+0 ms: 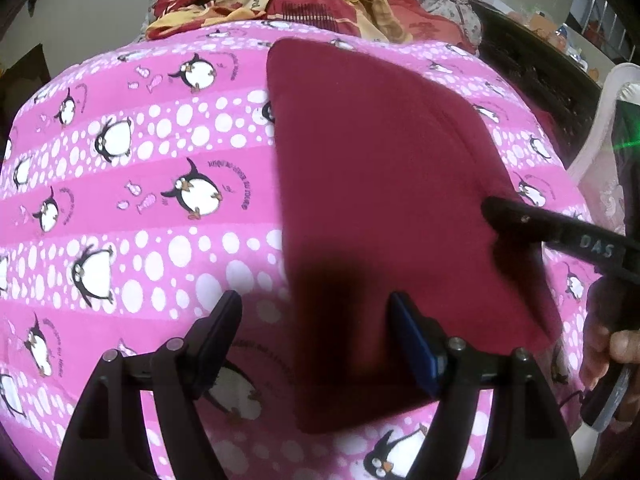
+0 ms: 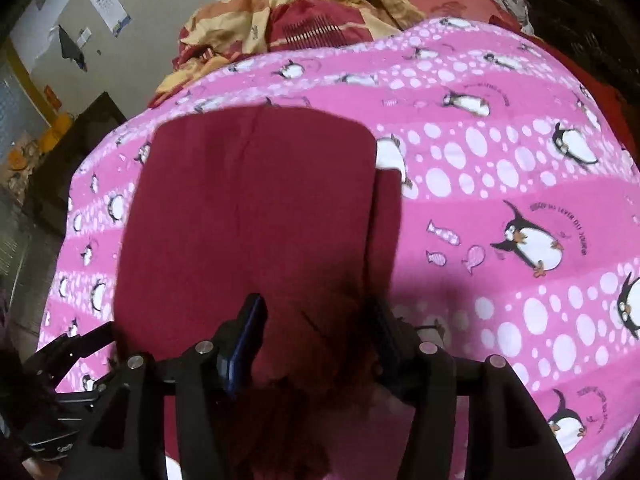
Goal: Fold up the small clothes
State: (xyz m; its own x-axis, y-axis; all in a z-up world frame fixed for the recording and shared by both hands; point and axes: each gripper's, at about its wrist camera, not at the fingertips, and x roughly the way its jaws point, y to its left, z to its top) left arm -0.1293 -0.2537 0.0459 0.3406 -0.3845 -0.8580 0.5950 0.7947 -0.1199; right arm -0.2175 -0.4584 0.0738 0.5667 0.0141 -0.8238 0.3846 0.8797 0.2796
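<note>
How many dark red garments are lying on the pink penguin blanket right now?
1. A single folded dark red garment lies flat on the pink penguin blanket, just ahead of both claws. Nothing else red sits on the blanket, though more clothes could be out of view.

Gripper finger (image 1: 560,236): white letters "DAS" on the black finger at the right edge of the left wrist view.
Patterned cloth (image 1: 256,0): "DAG" printed sideways.
Pink sheet (image 1: 120,208): curved lettering beside the penguins, too blurred to read.
Wall poster (image 2: 108,4): print too small to read.
</note>
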